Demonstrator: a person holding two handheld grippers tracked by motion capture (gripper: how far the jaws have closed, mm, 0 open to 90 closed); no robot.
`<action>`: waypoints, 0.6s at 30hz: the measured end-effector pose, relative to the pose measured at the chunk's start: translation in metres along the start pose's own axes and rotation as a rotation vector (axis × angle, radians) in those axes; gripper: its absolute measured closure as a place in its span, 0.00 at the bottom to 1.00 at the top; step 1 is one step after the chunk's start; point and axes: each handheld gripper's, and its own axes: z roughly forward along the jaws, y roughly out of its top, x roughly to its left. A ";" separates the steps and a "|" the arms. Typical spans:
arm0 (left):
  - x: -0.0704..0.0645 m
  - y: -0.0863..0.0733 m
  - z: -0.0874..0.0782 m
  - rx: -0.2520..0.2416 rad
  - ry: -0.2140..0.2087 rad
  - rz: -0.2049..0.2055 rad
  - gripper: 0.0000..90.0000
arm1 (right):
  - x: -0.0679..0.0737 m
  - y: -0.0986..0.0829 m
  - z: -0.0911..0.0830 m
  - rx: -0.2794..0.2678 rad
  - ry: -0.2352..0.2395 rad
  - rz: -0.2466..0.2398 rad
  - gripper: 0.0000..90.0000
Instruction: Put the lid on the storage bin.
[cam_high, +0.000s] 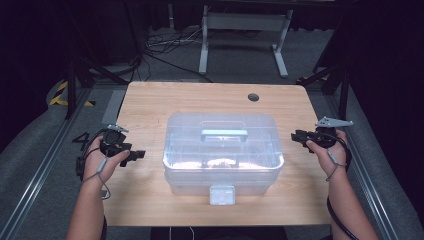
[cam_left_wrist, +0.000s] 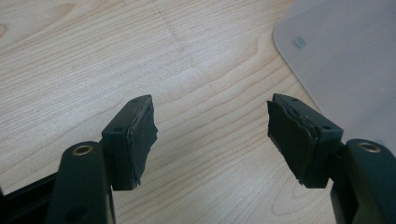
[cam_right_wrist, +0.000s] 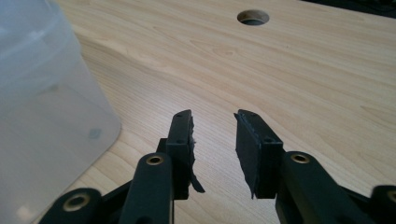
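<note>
Pale wooden surface (cam_high: 150, 105) carries a clear lidded plastic box (cam_high: 222, 152) at its middle; the left gripper (cam_high: 137, 155) hovers just beside the box's left end, fingers (cam_left_wrist: 133, 140) spread wide and empty; the right gripper (cam_high: 296, 135) sits near its right end, fingers (cam_right_wrist: 254, 149) narrowly parted, empty.

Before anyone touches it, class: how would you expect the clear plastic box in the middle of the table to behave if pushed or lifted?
The clear plastic box looks rigid and probably light, since little seems to be inside. Its wide, low shape suggests it would slide rather than tip on the smooth wooden table. Its glossy walls may slip; the handle seems safer.
</note>
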 end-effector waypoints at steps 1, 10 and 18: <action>0.000 0.000 0.000 0.000 0.000 0.000 0.36 | 0.000 0.000 0.000 0.000 0.000 0.000 0.75; 0.000 0.000 0.008 0.014 -0.012 0.008 0.36 | -0.005 -0.013 0.013 0.017 -0.004 -0.008 0.69; 0.003 -0.002 0.013 0.027 -0.018 0.006 0.36 | -0.005 -0.022 0.026 0.053 -0.001 -0.028 0.60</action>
